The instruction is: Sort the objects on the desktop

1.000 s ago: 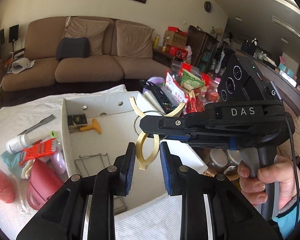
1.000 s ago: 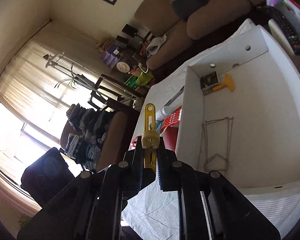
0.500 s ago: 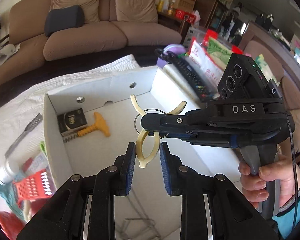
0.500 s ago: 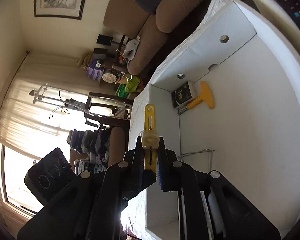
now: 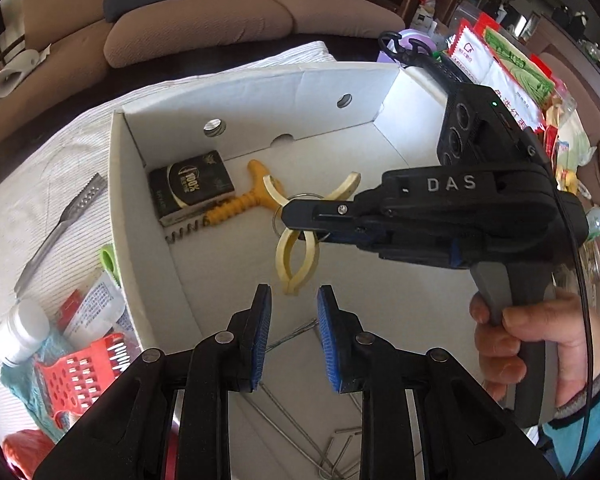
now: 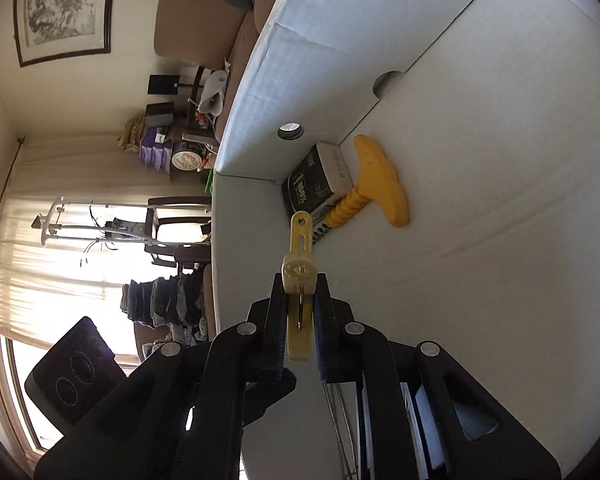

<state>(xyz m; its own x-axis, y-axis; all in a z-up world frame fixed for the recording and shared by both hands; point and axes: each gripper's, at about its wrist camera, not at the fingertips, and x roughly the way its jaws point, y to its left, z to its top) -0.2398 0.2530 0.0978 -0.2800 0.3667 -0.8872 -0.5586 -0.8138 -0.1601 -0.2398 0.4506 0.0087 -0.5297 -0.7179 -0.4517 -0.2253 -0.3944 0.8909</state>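
Note:
My right gripper (image 5: 300,220) is shut on a pale yellow plastic clip (image 5: 298,252) and holds it above the floor of the white cardboard box (image 5: 260,92). In the right wrist view the clip (image 6: 300,264) stands pinched between the pads of the gripper (image 6: 300,320). My left gripper (image 5: 294,320) is open and empty, just in front of the clip over the box. In the box lie a black packet (image 5: 190,192), a yellow corkscrew (image 5: 240,204) and a bent wire rack (image 5: 332,440).
Left of the box on the white cloth lie a metal file (image 5: 60,232), a white bottle (image 5: 18,332), a red grater (image 5: 80,376) and a tube (image 5: 96,304). Snack packets (image 5: 500,68) and a remote (image 5: 440,68) sit behind the box on the right. A sofa (image 5: 180,12) stands behind.
Both grippers have moved forward and down over the box, the right one carrying the clip lower toward the box floor. The left jaws stay open.

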